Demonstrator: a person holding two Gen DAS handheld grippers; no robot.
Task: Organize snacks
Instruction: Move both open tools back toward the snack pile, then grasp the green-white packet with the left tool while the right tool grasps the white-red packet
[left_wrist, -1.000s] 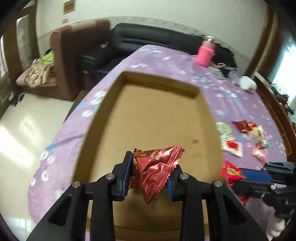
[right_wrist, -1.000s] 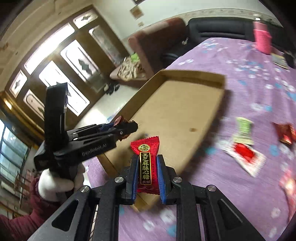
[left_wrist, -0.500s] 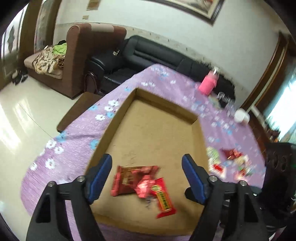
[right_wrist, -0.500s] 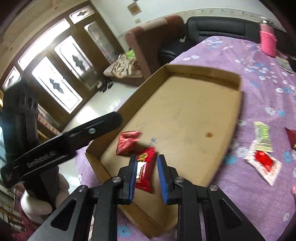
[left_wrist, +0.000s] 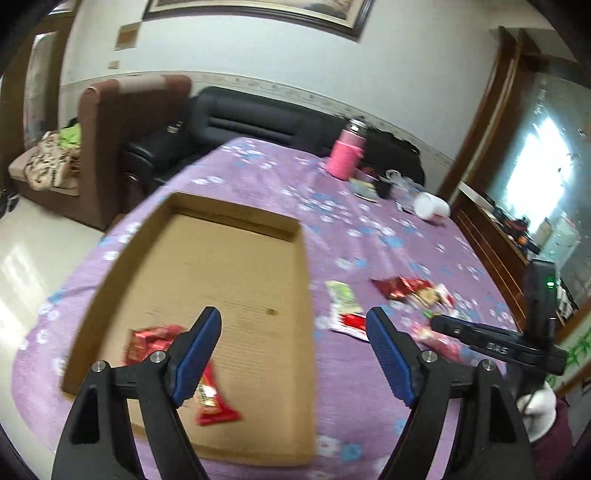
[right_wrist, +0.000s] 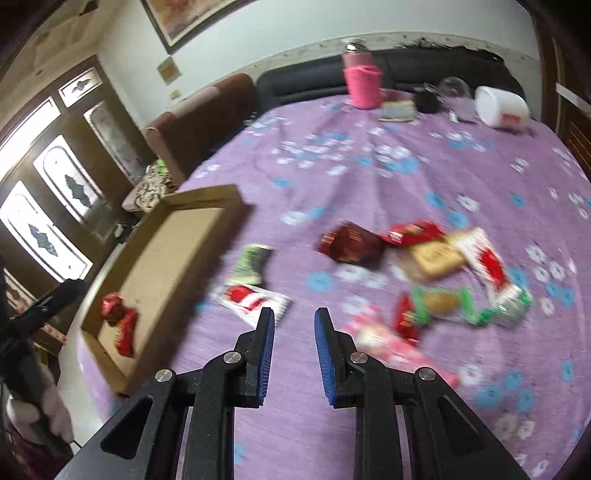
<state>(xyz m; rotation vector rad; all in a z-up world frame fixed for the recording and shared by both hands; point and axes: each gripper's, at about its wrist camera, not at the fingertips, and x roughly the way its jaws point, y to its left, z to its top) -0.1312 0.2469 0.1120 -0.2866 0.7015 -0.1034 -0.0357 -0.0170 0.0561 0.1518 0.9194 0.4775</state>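
cardboard tray, shallow and brown, holds two red snack packets; several more lie loose on purple flowered worktop. left fingers wide apart, empty; right fingers narrowly apart, empty.

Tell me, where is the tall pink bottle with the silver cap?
The pink bottle stands at the table's far edge, in front of the black sofa, in both wrist views, left of a toppled white jar.
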